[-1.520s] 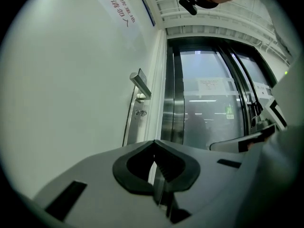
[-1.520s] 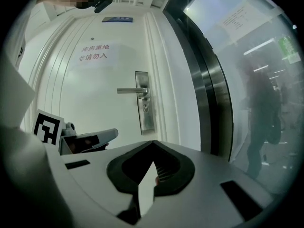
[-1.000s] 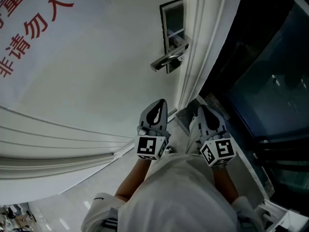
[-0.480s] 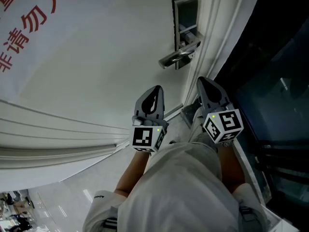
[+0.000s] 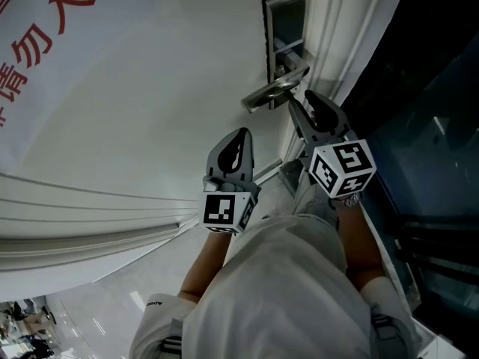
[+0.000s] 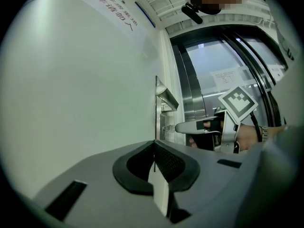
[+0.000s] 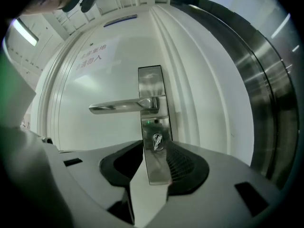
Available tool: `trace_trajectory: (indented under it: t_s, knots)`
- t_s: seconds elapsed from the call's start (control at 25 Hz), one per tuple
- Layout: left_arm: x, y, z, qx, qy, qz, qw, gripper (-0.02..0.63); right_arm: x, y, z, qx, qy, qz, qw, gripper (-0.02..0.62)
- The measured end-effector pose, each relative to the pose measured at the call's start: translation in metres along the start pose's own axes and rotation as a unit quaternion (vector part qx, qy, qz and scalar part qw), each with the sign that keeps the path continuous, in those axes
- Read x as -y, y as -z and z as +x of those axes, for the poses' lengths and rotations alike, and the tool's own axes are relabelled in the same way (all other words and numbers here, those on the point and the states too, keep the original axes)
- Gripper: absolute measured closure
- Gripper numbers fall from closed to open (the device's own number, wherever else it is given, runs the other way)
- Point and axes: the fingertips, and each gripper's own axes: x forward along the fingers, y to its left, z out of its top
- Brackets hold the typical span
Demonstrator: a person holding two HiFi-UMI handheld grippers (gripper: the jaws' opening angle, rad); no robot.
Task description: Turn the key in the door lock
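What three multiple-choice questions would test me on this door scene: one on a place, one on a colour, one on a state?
1. Where on the lock plate is the key? A) below the lever handle B) above it C) at its tip
2. What colour is the lettering on the door? A) blue B) red C) green
3. How are the right tongs? A) shut on the key B) open C) shut on the handle
Answers: 1 A, it sits under the lever. 2 B, the characters are red. 3 B, they have just been opening; the key is ahead, not yet between them.
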Motion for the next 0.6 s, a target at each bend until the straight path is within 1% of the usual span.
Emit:
trace_trajectory:
  t_s: [0.08,0.16,0.28,0.44,0.52,0.6]
  knots:
    - [-0.002,0.002,0.001,-0.005,-0.002,0.001,1.0000,0.597,0.000,-0.002,0.008,-0.001,-0.007,0.003,1.000,0.444]
    - [-0.002,0.004,0.001,-0.008,-0.003,0.000,1.0000,0.597,0.000,-0.002,0.014,-0.006,-0.010,-0.003,1.000,0.443]
    - [-0.004,0.001,0.001,0.001,-0.004,0.000,1.0000,0.597,0.002,-0.001,0.020,-0.015,-0.005,-0.013,1.000,0.443]
    - [-0.006,0.002,0.000,-0.002,-0.007,0.001,1.0000,0.597,0.008,-0.004,0.021,-0.010,0.006,-0.014,1.000,0.448]
    - [-0.005,0.004,0.000,-0.004,-0.004,0.000,1.0000,0.597,0.010,-0.006,0.022,-0.007,0.009,-0.015,1.000,0.515]
    - [-0.004,0.006,-0.001,-0.006,-0.002,0.001,1.0000,0.597,0.009,-0.006,0.023,-0.010,0.006,-0.019,1.000,0.541]
